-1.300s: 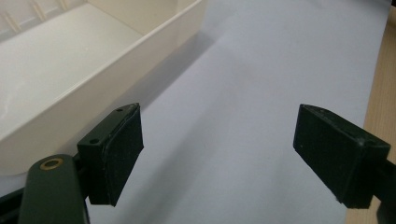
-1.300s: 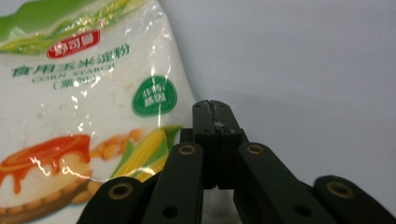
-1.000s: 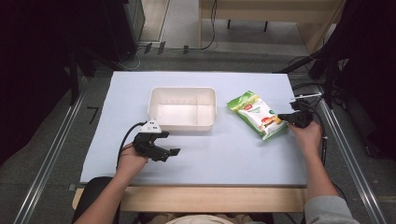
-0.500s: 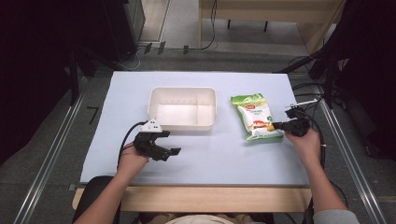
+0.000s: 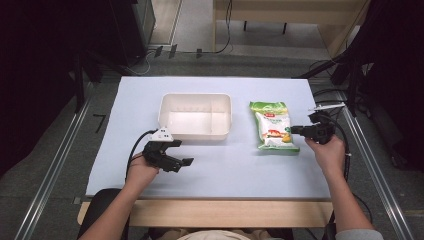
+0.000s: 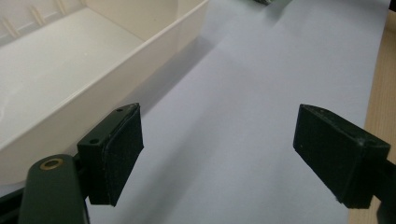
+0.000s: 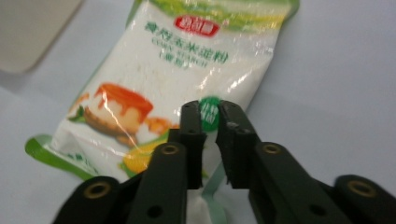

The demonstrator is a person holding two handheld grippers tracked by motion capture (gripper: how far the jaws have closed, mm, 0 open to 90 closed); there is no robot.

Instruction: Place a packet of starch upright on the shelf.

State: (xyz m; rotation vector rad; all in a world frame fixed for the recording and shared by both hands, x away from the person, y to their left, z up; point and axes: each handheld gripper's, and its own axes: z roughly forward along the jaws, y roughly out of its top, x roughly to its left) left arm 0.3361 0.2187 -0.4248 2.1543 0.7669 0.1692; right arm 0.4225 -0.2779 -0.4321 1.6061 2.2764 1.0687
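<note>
A green and white bag of corn starch (image 5: pixel 272 125) (image 7: pixel 187 70) lies flat on the pale blue table, to the right of a white plastic tray (image 5: pixel 195 96) (image 6: pixel 154 42). My right gripper (image 5: pixel 295 130) (image 7: pixel 208 109) is at the bag's lower right edge. Its jaws have just been opening and stand a narrow gap apart, with the bag's edge at that gap and no pad pressing on it. My left gripper (image 5: pixel 182 152) (image 6: pixel 219 135) rests open near the tray's front left corner, with nothing between its jaws.
The tray holds nothing. The table's wooden front edge (image 5: pixel 225 212) runs below both hands. Cables (image 5: pixel 330 92) lie off the table's right side. Metal rails (image 5: pixel 50 165) flank the table.
The bag has gone from tilted to lying straight, a little nearer the tray. The right gripper moved with it and its jaws parted slightly. The left gripper has not moved.
</note>
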